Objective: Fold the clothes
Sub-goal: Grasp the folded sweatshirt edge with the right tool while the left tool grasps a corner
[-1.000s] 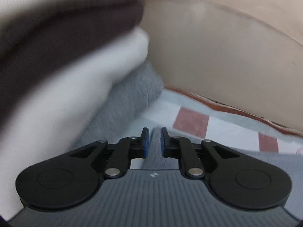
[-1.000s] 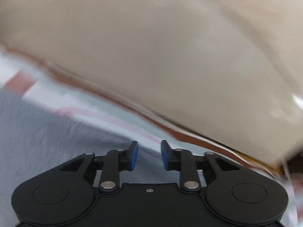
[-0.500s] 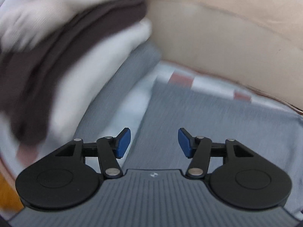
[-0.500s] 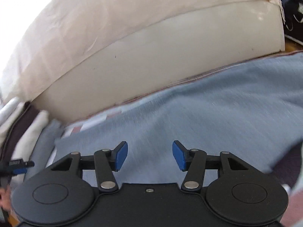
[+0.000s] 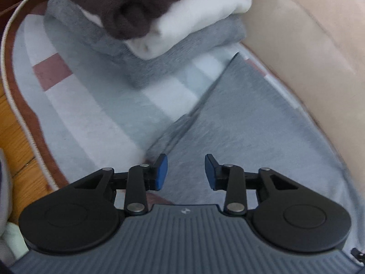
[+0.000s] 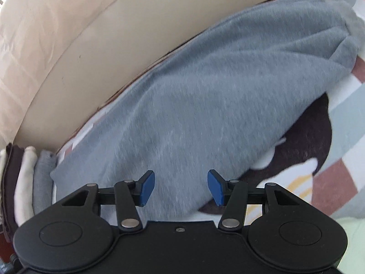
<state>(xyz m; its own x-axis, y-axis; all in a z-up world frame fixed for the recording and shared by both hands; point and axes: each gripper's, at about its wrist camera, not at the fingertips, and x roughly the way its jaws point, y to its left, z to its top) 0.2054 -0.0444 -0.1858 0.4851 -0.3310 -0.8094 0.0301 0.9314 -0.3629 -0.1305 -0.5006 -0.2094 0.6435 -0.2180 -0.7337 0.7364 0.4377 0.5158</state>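
A grey-blue garment (image 6: 205,96) lies spread on a checked rug (image 5: 95,118), along the base of a cream mattress. In the left wrist view its near corner (image 5: 239,123) runs under my left gripper (image 5: 186,171), which is open and empty above the cloth. My right gripper (image 6: 181,187) is open too, hovering over the garment's near edge with nothing between its fingers. A folded stack (image 5: 159,22) of grey, white and dark brown clothes sits on the rug beyond the left gripper, and shows as the stack (image 6: 25,182) at the far left in the right wrist view.
A cream mattress (image 6: 91,45) bounds the rug on the far side. Wooden floor (image 5: 16,132) shows past the rug's left edge. A dark brown and white piece (image 6: 303,146) lies partly under the grey garment's right end. Pale green cloth (image 6: 349,233) sits at the lower right.
Both grippers went from nearly shut to open and pulled back from the mattress. The grey garment, which they were close to, now lies spread flat below them.
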